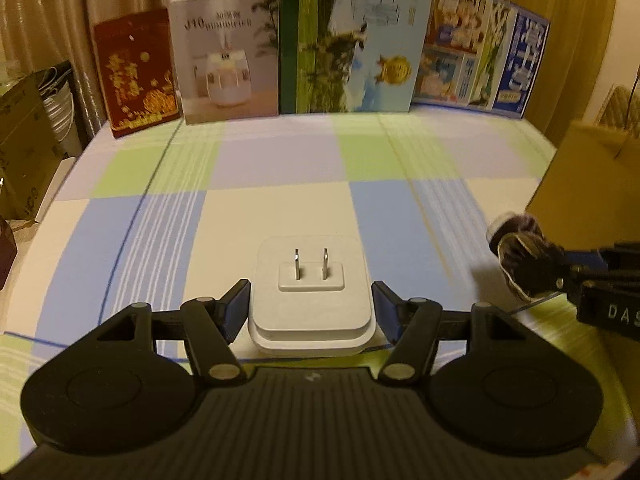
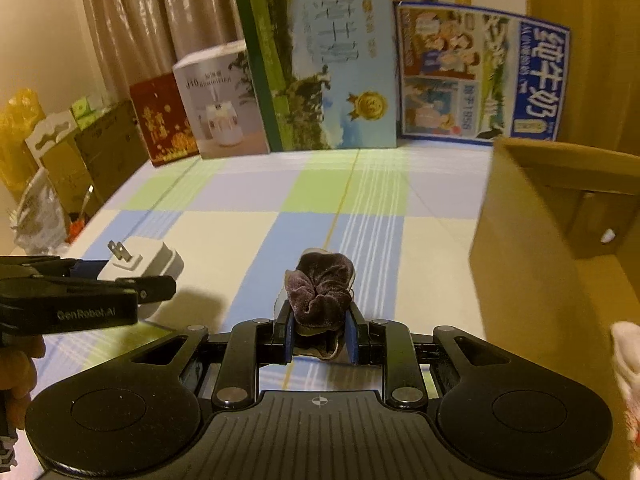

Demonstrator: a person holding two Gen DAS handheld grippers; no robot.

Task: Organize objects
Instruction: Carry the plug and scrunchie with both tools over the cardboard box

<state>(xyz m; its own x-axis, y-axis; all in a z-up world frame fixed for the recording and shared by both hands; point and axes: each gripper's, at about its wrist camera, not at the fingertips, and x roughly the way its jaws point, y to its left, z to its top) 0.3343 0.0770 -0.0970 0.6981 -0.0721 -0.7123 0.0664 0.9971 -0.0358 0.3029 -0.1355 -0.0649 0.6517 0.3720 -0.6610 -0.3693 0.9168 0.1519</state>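
I have the left gripper (image 1: 311,300) clamped across the flat sides of a white plug adapter (image 1: 311,294), its two prongs pointing up and away from me. From the right wrist view the adapter (image 2: 154,260) looks lifted off the checked cloth (image 1: 280,172), a shadow lying under it, so I judge it is being carried, not resting. Gripping it by the broad sides keeps the prongs clear of the pads.

My right gripper (image 2: 320,336) is closed on a dark purple velvet scrunchie (image 2: 320,284); the soft fabric bulges up between the blue pads (image 2: 289,334) and a loop hangs below. Whether it touches the cloth I cannot tell.

I take the open cardboard box (image 2: 532,240) at the right as the likely place for both things. Its near wall stands just beside the right gripper, so that hand needs to rise over the rim before going in.

The cloth ahead is bare as far as the row of cartons at the back: a red gift box (image 1: 134,72), a humidifier box (image 1: 228,52) and two milk cartons, one green (image 1: 352,36) and one blue (image 1: 484,52). At the left the table edge falls away to stacked boxes (image 2: 100,152). The two grippers are near each other, so I would move one at a time.
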